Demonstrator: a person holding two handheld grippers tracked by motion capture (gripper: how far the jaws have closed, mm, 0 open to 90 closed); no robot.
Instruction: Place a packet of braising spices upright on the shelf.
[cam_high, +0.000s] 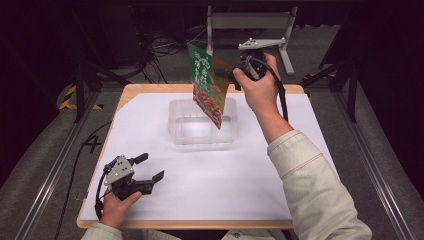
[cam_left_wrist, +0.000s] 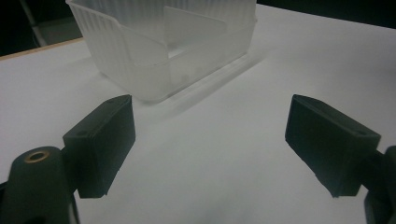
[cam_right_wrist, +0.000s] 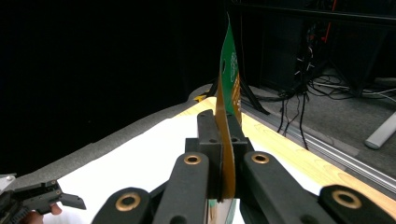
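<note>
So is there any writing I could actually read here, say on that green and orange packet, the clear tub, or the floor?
Flat green and orange snack packet, held in the right gripper: large white characters on the green part, too blurred to read.
Grey floor left of the table: a dark mark that looks like "4".
Clear ribbed plastic tub: no writing visible.

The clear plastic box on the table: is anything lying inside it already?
No: the clear plastic box looks empty, and the green packet hangs above it.
</note>
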